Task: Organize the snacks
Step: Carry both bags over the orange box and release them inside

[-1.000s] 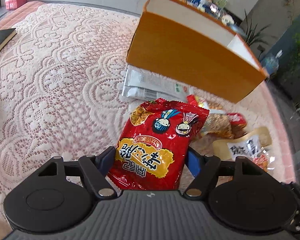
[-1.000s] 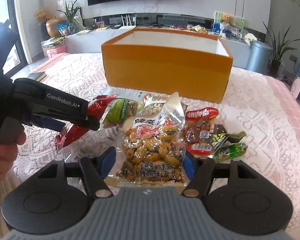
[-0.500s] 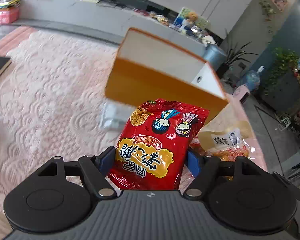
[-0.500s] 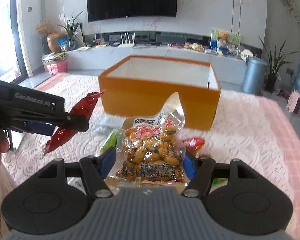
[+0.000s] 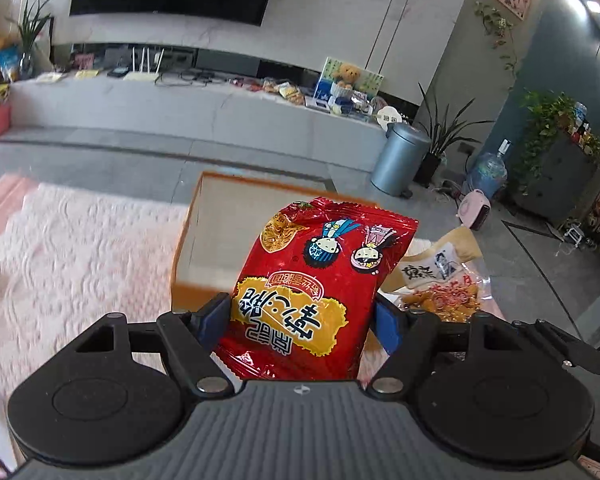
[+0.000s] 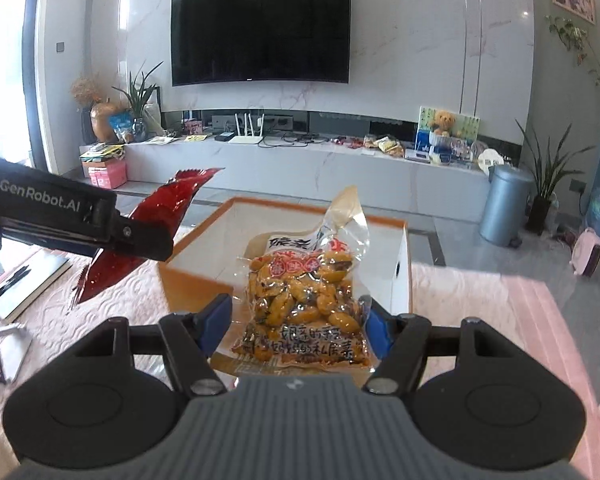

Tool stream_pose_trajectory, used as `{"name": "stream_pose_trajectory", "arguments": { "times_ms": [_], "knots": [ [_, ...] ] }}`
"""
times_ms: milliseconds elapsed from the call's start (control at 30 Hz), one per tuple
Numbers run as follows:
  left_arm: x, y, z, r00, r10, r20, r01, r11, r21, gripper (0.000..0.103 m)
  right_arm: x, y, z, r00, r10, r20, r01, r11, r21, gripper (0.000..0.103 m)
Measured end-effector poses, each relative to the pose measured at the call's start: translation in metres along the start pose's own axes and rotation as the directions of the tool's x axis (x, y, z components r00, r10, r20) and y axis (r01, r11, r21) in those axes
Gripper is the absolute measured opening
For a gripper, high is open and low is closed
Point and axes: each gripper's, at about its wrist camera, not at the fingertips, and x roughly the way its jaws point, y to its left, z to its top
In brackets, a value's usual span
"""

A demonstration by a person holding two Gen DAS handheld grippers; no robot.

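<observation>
Mid-carry: left gripper clamped wide on the red noodle packet at frame centre, right gripper pinched the peanut pouch. Both needed dropping into the orange box just behind.

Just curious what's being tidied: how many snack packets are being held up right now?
2: a red noodle packet in the left gripper, a clear bean packet in the right gripper. Others may lie hidden below.
</observation>
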Motion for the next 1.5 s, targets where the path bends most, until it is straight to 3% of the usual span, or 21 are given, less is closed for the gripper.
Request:
{"name": "stream_pose_trajectory", "arguments": {
  "times_ms": [267, 500, 600, 767, 1033, 1500],
  "knots": [
    [0.036, -0.009, 0.028, 0.996, 0.082, 0.034, -0.083, 0.995, 0.048, 0.084, 0.06, -0.008, 0.028, 1.0, -0.019, -0.023, 0.019, 0.999, 0.028, 0.067],
    [0.075, -0.006, 0.033, 0.991, 0.136, -0.011, -0.134, 0.987, 0.087, 0.084, 0.11, -0.014, 0.04, 0.998, -0.03, -0.063, 0.032, 0.999, 0.026, 0.067],
    [0.094, -0.009, 0.033, 0.982, 0.184, -0.042, -0.176, 0.973, 0.15, 0.084, 0.133, -0.015, 0.041, 0.994, -0.026, -0.107, 0.03, 0.999, 0.03, 0.067],
    [0.116, -0.003, 0.039, 0.969, 0.237, -0.071, -0.222, 0.96, 0.17, 0.084, 0.168, -0.014, 0.04, 0.985, -0.027, -0.171, 0.031, 0.999, 0.023, 0.067],
    [0.143, 0.004, 0.035, 0.946, 0.288, -0.151, -0.248, 0.939, 0.237, 0.084, 0.207, -0.017, 0.03, 0.956, 0.015, -0.292, 0.005, 0.998, 0.068, 0.067],
    [0.157, 0.01, 0.036, 0.919, 0.322, -0.225, -0.266, 0.932, 0.246, 0.085, 0.245, -0.031, 0.03, 0.892, 0.056, -0.449, 0.016, 0.988, 0.155, 0.067]
  ]
}}
